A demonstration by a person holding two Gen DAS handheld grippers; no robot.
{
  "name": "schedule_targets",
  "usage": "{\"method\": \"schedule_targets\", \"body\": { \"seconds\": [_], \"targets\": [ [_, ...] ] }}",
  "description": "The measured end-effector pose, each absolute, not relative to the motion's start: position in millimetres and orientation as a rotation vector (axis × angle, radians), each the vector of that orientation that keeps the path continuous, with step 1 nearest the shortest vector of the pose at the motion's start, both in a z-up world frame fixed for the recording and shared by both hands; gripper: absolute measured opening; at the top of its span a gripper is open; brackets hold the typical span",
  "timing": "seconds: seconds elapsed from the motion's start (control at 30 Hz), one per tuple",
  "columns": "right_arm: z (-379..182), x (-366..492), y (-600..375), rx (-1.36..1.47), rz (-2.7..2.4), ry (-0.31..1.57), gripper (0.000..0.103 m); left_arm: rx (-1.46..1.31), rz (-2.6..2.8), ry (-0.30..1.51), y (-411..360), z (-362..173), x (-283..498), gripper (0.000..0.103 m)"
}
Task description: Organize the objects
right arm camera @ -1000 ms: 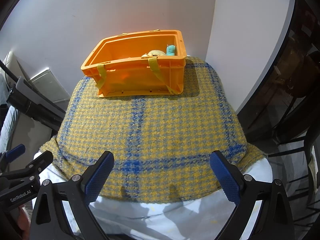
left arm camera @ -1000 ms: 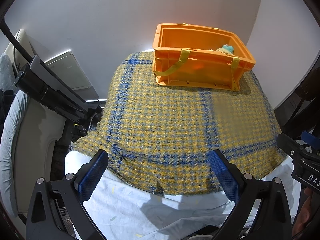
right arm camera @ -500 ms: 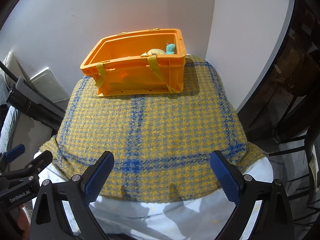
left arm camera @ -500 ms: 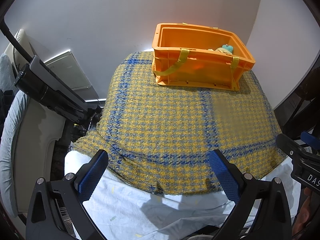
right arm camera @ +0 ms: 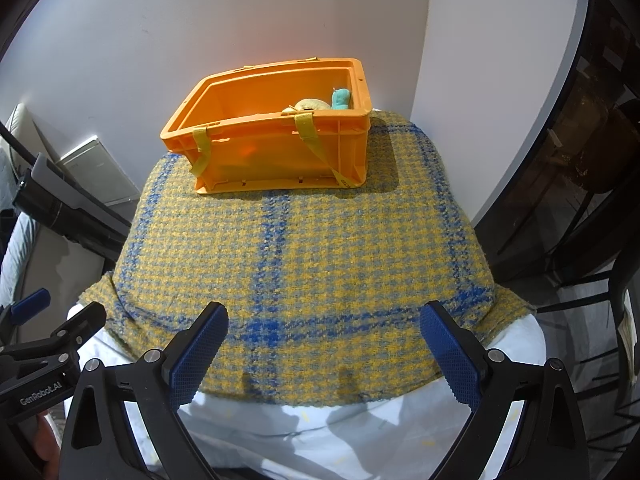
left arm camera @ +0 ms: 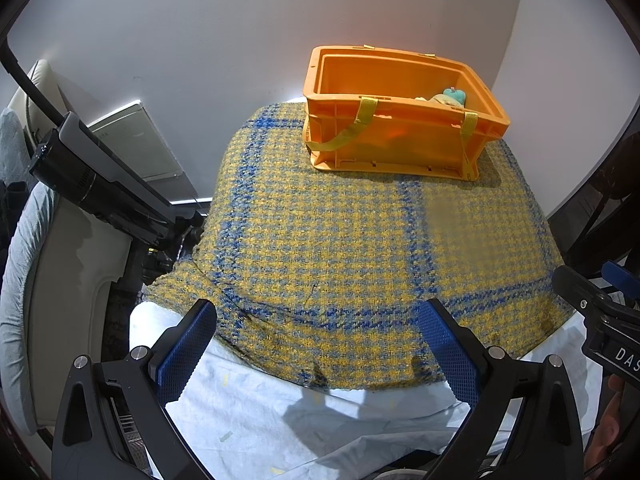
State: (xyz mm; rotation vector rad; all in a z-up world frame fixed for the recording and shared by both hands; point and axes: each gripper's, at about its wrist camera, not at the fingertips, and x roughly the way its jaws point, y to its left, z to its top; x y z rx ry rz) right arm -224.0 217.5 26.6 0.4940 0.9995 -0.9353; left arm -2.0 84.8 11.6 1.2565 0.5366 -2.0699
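An orange plastic crate [left arm camera: 400, 136] [right arm camera: 276, 148] with yellow straps stands at the far end of a yellow and blue checked cloth [left arm camera: 360, 248] [right arm camera: 304, 260]. Inside it lie a teal soft toy [left arm camera: 454, 96] [right arm camera: 341, 99] and a beige one [right arm camera: 308, 105], mostly hidden by the crate wall. My left gripper [left arm camera: 320, 344] is open and empty over the cloth's near edge. My right gripper [right arm camera: 324, 344] is open and empty at the same near edge, beside the left one.
A white sheet [left arm camera: 280, 420] shows under the cloth at the front. White walls [right arm camera: 200, 20] meet in a corner behind the crate. A black device [left arm camera: 96, 184] and a pale chair stand to the left. Dark furniture [right arm camera: 580, 140] stands to the right.
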Motion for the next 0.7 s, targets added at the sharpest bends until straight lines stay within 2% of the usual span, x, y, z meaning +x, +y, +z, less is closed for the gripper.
{"method": "schedule_targets", "body": {
  "seconds": [0.7],
  "targets": [
    [26.5, -223.6, 217.9, 0.496, -0.937, 0.999, 0.097, 1.25, -2.059, 0.534, 84.8, 12.1, -1.7, 0.103]
  ]
}}
